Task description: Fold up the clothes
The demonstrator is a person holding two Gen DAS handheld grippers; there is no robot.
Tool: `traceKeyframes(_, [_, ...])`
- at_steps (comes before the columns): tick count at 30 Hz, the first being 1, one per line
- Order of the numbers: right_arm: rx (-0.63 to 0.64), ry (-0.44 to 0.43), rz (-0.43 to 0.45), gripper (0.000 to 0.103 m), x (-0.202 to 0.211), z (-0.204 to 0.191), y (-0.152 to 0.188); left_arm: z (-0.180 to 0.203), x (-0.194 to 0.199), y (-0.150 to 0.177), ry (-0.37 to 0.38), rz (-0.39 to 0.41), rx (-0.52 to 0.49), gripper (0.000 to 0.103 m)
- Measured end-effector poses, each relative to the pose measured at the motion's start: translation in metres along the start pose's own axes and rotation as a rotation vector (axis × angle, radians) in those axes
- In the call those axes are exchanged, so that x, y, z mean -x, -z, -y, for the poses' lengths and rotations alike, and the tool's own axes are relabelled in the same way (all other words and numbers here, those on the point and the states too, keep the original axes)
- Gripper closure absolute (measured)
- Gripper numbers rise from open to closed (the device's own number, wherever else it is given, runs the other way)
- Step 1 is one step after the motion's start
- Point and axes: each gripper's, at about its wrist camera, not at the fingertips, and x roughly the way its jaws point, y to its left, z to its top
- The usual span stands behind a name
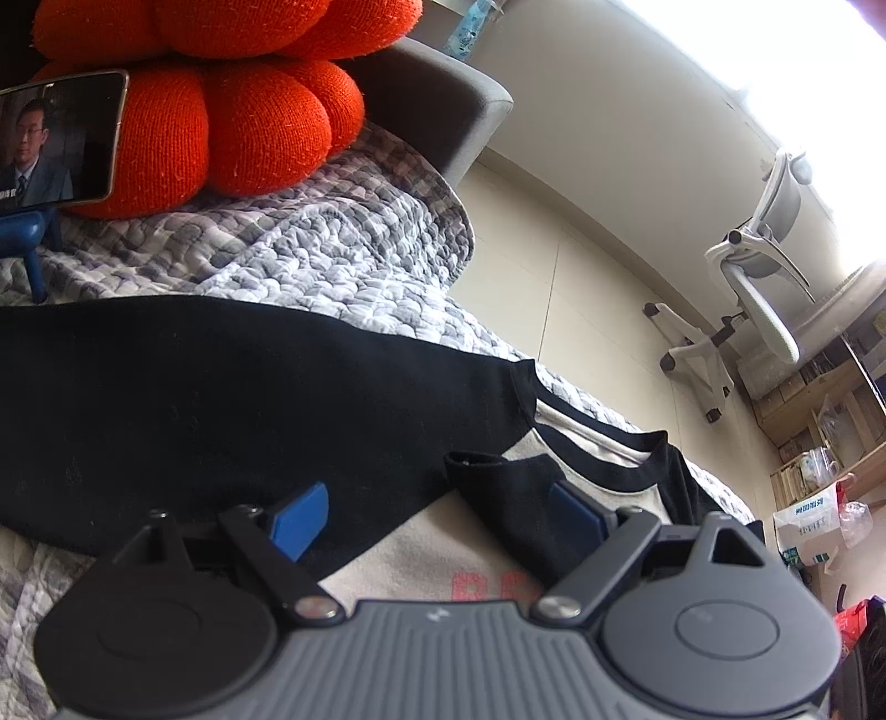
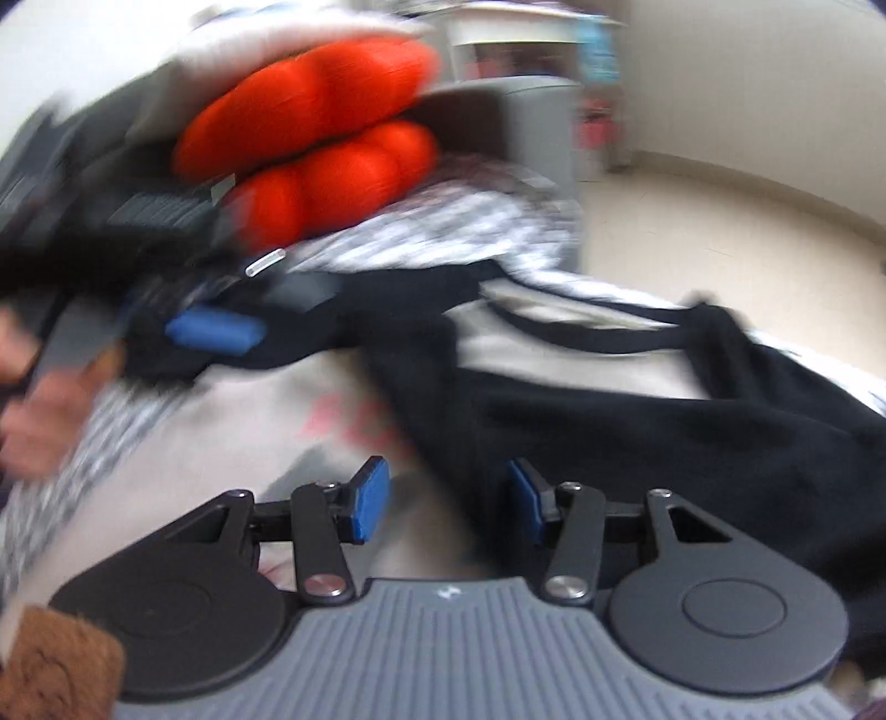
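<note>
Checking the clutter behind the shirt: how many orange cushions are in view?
2: one orange cushion stacked on the other, both on the checked quilt beyond the shirt.

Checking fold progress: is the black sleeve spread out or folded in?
Folded in: black sleeve lies across the shirt's cream front, cuff near the neckline.

Under me a bed with a grey-and-white quilted checked cover [image 1: 310, 260] carries a cream shirt with black sleeves and red lettering [image 1: 421, 554], two stacked orange knitted cushions [image 1: 249, 127], and a blue phone stand [image 1: 27, 238].
</note>
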Motion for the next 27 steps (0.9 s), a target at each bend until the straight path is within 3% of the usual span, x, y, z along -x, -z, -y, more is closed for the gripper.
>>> traceKeyframes(6, [0.257,-0.125,-0.111,0.051,0.003,-0.05,0.014,-0.006,0.001,-0.003,0.031,-0.014,0.037,0.015])
traceKeyframes(8, [0.307,-0.109,-0.105,0.05,0.004,-0.057,0.016,-0.005,0.002,-0.002,0.035,-0.016,0.031,0.015])
traceKeyframes(13, [0.259,-0.063,-0.054,0.051,0.013,-0.049,0.01,0.006,0.0,0.003,0.061,-0.018,-0.027,0.018])
traceKeyframes(15, [0.24,-0.021,-0.031,0.051,0.017,-0.043,0.008,0.011,-0.003,0.005,0.07,-0.029,-0.049,0.031])
traceKeyframes(19, [0.191,0.077,-0.022,0.051,0.023,-0.031,0.007,0.022,-0.013,0.013,0.052,-0.061,-0.104,0.04])
traceKeyframes(25, [0.146,0.171,-0.021,0.051,0.032,-0.02,0.005,0.039,-0.027,0.026,-0.051,-0.083,-0.253,0.055])
traceKeyframes(27, [0.138,0.179,-0.013,0.051,0.037,-0.019,0.006,0.042,-0.028,0.029,-0.082,-0.071,-0.296,0.068])
